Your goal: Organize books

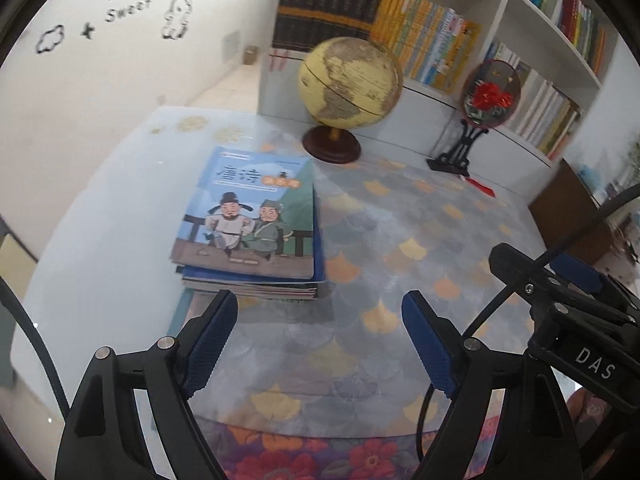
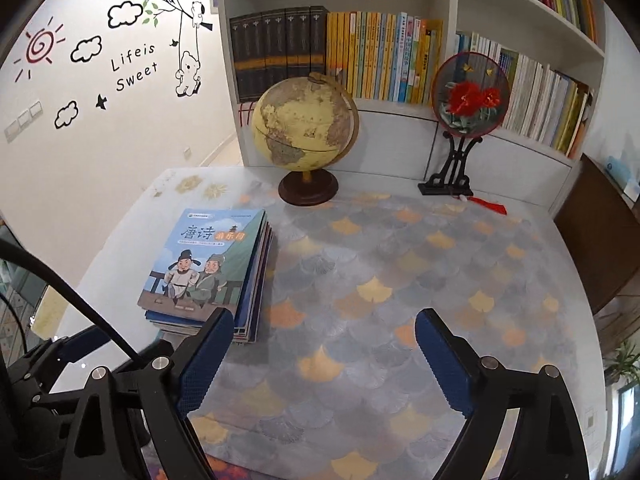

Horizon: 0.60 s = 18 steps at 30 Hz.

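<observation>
A stack of thin books (image 1: 250,224) lies flat on the table, topped by a blue cover with two cartoon figures; the right wrist view shows the same stack (image 2: 208,268) at the table's left. My left gripper (image 1: 320,332) hangs open above the table just in front of the stack, with nothing between its blue pads. The right gripper (image 2: 324,350) is open too, over bare tablecloth right of the stack, and holds nothing. In the left wrist view the right gripper (image 1: 560,280) shows from the side at the right edge.
A globe (image 2: 306,128) on a dark round base and a round fan with red flowers (image 2: 470,94) on a black stand sit at the table's back. Behind them a white bookshelf (image 2: 452,12) is full of upright books. The patterned tablecloth (image 2: 400,280) covers the table.
</observation>
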Each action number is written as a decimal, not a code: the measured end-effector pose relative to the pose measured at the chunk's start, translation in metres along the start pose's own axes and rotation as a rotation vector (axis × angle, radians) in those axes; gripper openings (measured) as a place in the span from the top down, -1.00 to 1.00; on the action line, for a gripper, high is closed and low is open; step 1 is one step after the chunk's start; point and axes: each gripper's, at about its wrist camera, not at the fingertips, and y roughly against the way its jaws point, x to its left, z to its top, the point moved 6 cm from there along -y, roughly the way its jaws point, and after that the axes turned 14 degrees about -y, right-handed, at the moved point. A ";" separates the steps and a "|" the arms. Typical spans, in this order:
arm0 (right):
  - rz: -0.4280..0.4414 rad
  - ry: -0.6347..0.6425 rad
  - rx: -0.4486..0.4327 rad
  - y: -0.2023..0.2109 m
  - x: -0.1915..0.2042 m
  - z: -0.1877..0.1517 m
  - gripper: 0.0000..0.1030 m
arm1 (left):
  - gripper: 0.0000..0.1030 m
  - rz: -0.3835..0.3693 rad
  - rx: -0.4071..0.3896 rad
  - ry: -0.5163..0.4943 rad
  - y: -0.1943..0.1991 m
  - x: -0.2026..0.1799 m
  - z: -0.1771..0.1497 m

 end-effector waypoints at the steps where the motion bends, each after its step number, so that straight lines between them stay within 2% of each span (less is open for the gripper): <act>1: 0.008 -0.004 0.002 0.001 -0.003 0.000 -0.77 | -0.62 0.017 0.000 0.003 0.003 -0.002 -0.002; 7: 0.059 0.004 0.023 0.008 -0.010 -0.011 -0.77 | -0.62 0.109 -0.015 0.023 0.017 -0.011 -0.014; 13: 0.088 0.045 0.052 0.012 -0.003 -0.026 -0.77 | -0.62 0.089 0.009 0.132 0.017 -0.007 -0.038; 18: 0.076 0.053 0.046 0.016 0.001 -0.028 -0.78 | -0.62 0.112 -0.004 0.092 0.015 -0.004 -0.026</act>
